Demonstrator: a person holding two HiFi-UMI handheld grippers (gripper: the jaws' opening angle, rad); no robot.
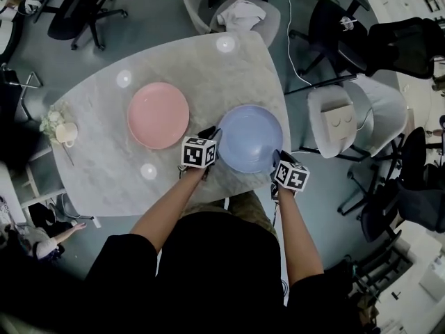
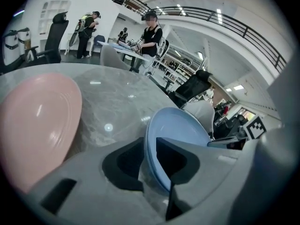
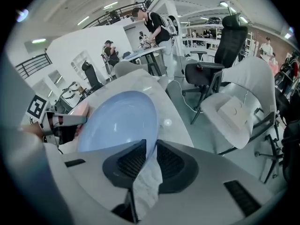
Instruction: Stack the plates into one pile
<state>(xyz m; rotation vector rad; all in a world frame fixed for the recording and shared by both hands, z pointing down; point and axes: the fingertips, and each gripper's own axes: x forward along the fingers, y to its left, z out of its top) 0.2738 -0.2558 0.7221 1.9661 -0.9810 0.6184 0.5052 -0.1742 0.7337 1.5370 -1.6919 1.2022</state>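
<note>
Two tools at the blue plate [image 1: 249, 139]: left tool [image 1: 209, 133] tight on its rim, right tool [image 1: 278, 158] loose, narrowly apart.

Grey marble table [image 1: 104, 165], with a white cup [image 1: 67, 133] and pale flowers [image 1: 51, 122] at its left edge; around it, a black office chair [image 1: 76, 9], a grey chair holding white cloth [image 1: 241, 14], and another carrying a cardboard box [image 1: 338, 124].
</note>
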